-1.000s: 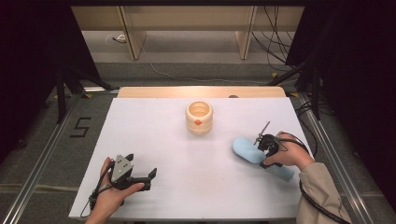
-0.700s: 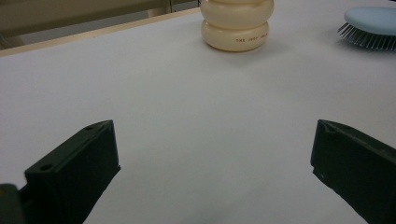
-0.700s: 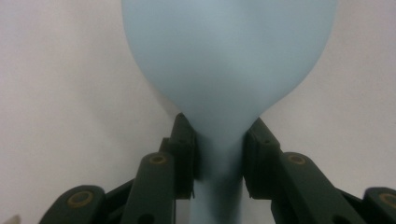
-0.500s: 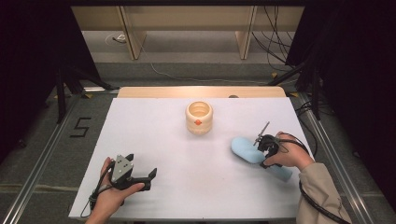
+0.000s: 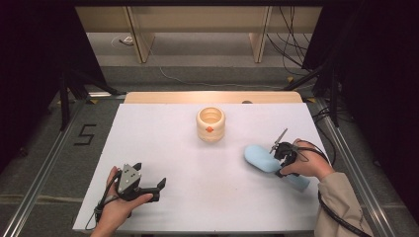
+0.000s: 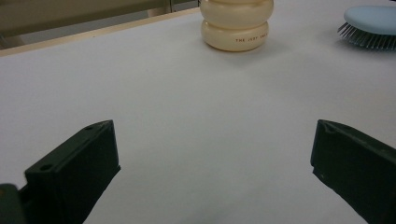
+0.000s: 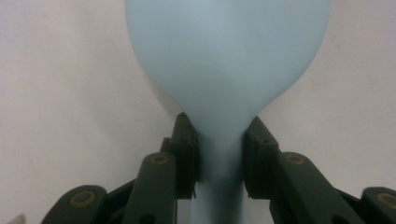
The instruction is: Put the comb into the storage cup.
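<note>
Right gripper point(image 7: 219, 154) has just squeezed tighter, now clamping the blue hairbrush point(image 5: 264, 158) by its neck; left gripper point(image 6: 215, 172) stays wide open, empty, unmoved

The pale blue plastic hairbrush point(image 5: 263, 159) is one even, unpatterned blue across its rounded back and handle; in the left gripper view its bristles point(image 6: 366, 39) show grey-blue under the blue head. The cream ribbed ceramic jar point(image 5: 210, 124) is a warm ivory with a small orange-red mark on its front, and a line of small red lettering point(image 6: 251, 40) runs round its lower bulge. The flat white surface point(image 5: 197, 187) is plain white, with a light wood strip point(image 5: 163, 97) along its edge beyond the jar. Both grippers are black; the left gripper point(image 5: 159, 184) carries a grey plate, and the right gripper point(image 7: 219, 158) shows brass-coloured rivets on its black fingers point(image 7: 186, 154).
</note>
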Demonstrator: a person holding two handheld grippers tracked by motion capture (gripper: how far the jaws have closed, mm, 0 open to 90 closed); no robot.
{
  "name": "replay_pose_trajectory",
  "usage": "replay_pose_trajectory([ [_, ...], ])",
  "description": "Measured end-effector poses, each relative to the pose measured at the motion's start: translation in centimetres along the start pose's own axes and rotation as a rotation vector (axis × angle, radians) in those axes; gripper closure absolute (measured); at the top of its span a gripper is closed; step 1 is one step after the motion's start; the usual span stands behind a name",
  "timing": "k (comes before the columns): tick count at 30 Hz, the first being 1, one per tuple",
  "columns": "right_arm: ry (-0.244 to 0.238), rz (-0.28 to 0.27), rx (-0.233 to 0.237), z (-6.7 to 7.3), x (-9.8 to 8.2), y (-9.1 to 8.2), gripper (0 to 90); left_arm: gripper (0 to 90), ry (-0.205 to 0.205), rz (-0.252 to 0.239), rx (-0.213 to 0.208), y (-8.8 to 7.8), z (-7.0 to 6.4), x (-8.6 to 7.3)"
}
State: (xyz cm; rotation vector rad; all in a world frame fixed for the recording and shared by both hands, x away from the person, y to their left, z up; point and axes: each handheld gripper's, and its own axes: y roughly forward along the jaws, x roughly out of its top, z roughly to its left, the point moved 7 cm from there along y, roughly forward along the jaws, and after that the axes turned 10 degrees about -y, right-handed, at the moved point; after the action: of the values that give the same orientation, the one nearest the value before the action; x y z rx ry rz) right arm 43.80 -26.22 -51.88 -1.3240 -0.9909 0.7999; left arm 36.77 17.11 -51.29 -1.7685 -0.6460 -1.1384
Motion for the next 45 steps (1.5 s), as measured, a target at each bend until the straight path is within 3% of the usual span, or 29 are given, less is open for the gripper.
replay_pose_trajectory([
  [15, 0.014, -0.141, -0.002, 0.1, 0.8, -1.6, 70.4, 0.7, 0.0, -0.002, -0.001, 0.0, 0.0, 0.0],
  [19, 0.011, -0.232, -0.008, 0.0, 1.4, -2.3, 70.4, 0.8, -0.001, -0.003, -0.001, 0.0, 0.0, 0.0],
  [21, 0.021, -0.248, -0.01, 0.0, 1.5, -2.5, 70.4, 0.8, -0.001, -0.004, -0.001, 0.0, 0.0, 0.0],
  [23, 0.026, -0.313, -0.016, 0.0, 1.8, -2.8, 70.4, 0.9, 0.0, -0.004, 0.0, -0.1, 0.0, 0.1],
  [32, 0.049, -0.457, -0.009, 0.0, 2.7, -3.0, 70.4, 1.0, 0.001, -0.004, 0.0, -0.1, -0.1, 0.0],
  [41, 0.12, -0.576, -0.032, 0.0, 4.0, -3.0, 70.4, 1.2, 0.001, -0.004, 0.0, -0.1, -0.1, 0.0],
  [43, 0.15, -0.623, -0.044, 0.1, 4.4, -3.1, 70.4, 1.2, 0.001, -0.004, 0.001, -0.1, -0.1, 0.1],
  [45, 0.19, -0.708, -0.064, 0.2, 5.0, -3.3, 70.4, 1.4, 0.002, -0.005, 0.001, -0.1, -0.1, 0.1],
])
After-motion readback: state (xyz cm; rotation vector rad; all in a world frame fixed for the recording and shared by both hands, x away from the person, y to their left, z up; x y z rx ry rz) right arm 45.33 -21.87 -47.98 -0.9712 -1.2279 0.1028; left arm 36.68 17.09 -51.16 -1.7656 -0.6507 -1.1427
